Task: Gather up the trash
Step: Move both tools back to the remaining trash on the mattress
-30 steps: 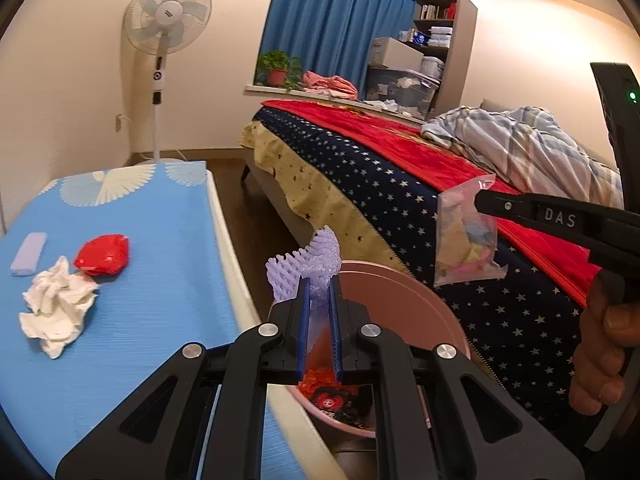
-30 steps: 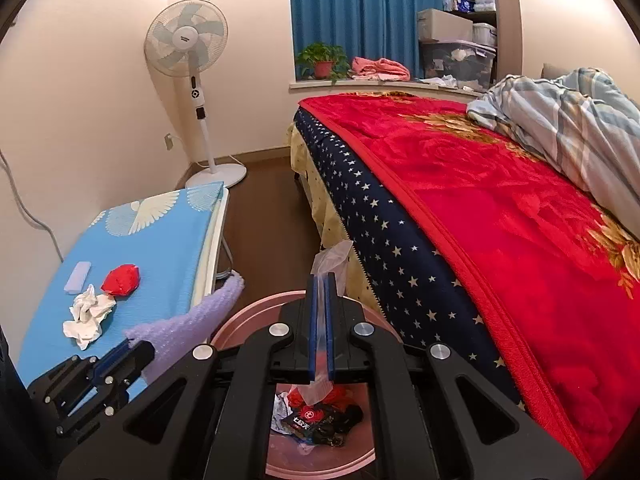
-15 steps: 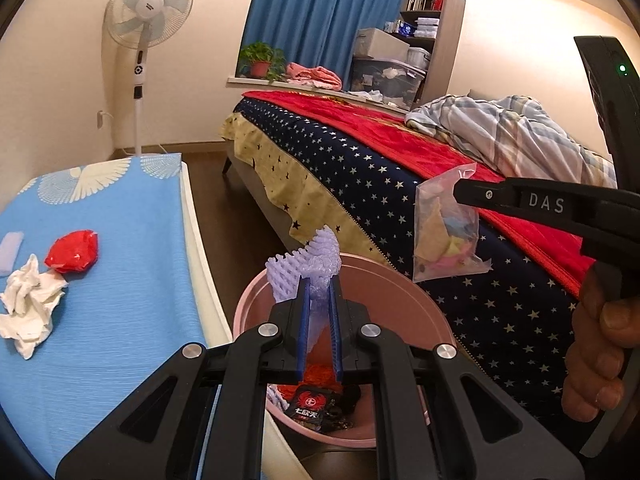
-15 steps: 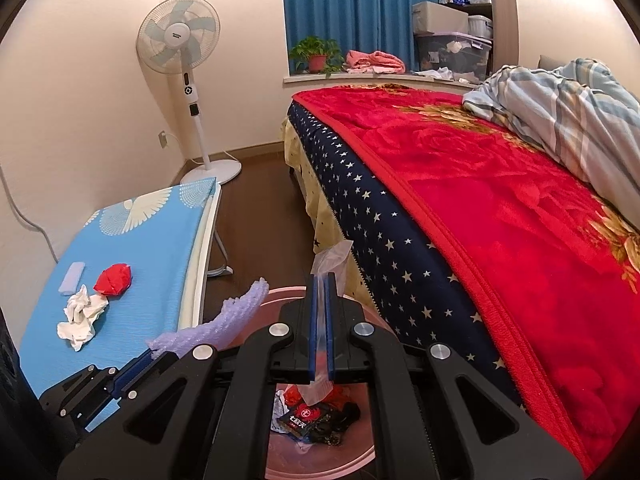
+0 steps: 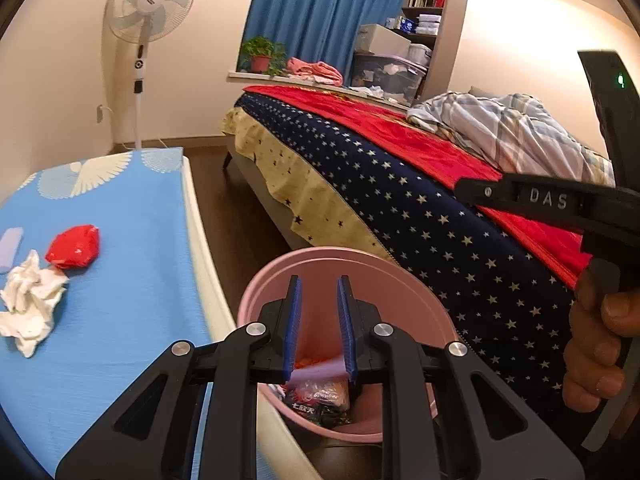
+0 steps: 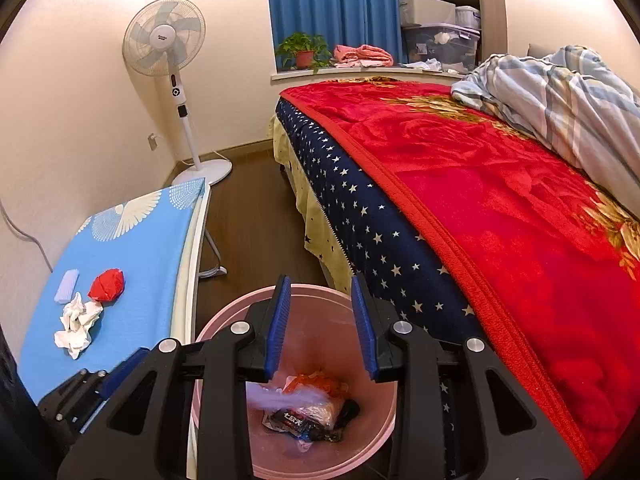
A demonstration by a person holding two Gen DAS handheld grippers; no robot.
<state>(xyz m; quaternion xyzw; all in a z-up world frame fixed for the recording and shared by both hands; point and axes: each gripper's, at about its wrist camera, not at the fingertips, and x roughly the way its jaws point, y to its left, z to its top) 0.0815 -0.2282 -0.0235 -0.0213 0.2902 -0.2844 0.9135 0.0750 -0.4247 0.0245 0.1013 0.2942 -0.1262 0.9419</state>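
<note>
A pink bin (image 5: 256,300) (image 6: 384,432) stands on the floor between the blue-topped table and the bed, with wrappers and a plastic bag inside. A blurred purple foam piece (image 5: 320,370) (image 6: 276,398) is falling into it. My left gripper (image 5: 319,328) is open and empty above the bin. My right gripper (image 6: 322,324) is open and empty above the bin too. A red crumpled wrapper (image 5: 73,247) (image 6: 107,285), a white crumpled tissue (image 5: 30,302) (image 6: 78,324) and a pale purple block (image 5: 9,246) (image 6: 67,286) lie on the table.
The blue-topped table (image 5: 132,264) (image 6: 148,240) is at left. The bed (image 5: 420,184) (image 6: 500,208) with a red blanket is at right. A standing fan (image 5: 150,16) (image 6: 164,36) is in the far corner.
Both grippers opened. The purple foam left my left gripper and the plastic bag left my right gripper; both dropped into the bin.
</note>
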